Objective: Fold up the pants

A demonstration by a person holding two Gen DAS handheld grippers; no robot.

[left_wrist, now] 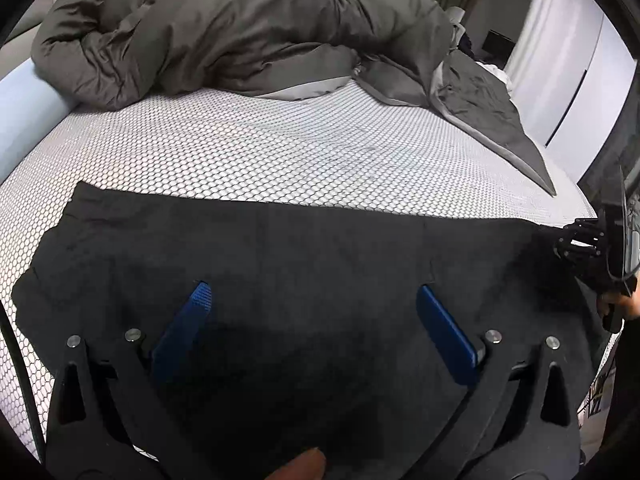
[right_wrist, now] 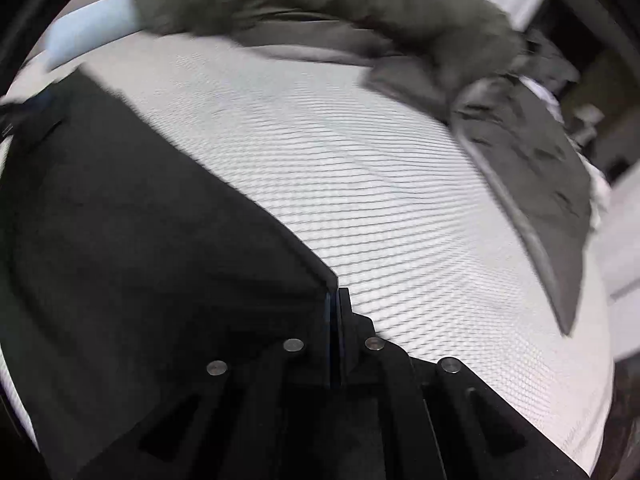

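- Our left gripper (left_wrist: 314, 312) hovers with blue pads spread wide, gripping nothing, over the black soft-fabric pants (left_wrist: 280, 248) lying flat at 6 o'clock on the white honeycomb-mesh mattress (left_wrist: 260, 144).
- Our right gripper (right_wrist: 335, 300) pinches the pants' corner (right_wrist: 312, 264); we judge a thin bite could slip.
- A fold carried toward 12 o'clock could snag the rumpled grey quilted duvet (left_wrist: 240, 28).

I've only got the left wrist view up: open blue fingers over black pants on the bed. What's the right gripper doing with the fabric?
Observer: The right gripper is shut on a corner of the pants.
Operator: Is that corner lifted off the mattress?
Observer: Cannot tell; the right wrist view is blurred, though the fabric runs taut from the fingers with the mattress beyond.
Operator: And my left gripper?
Observer: The left gripper is open, its blue fingers spread above the pants, gripping nothing.
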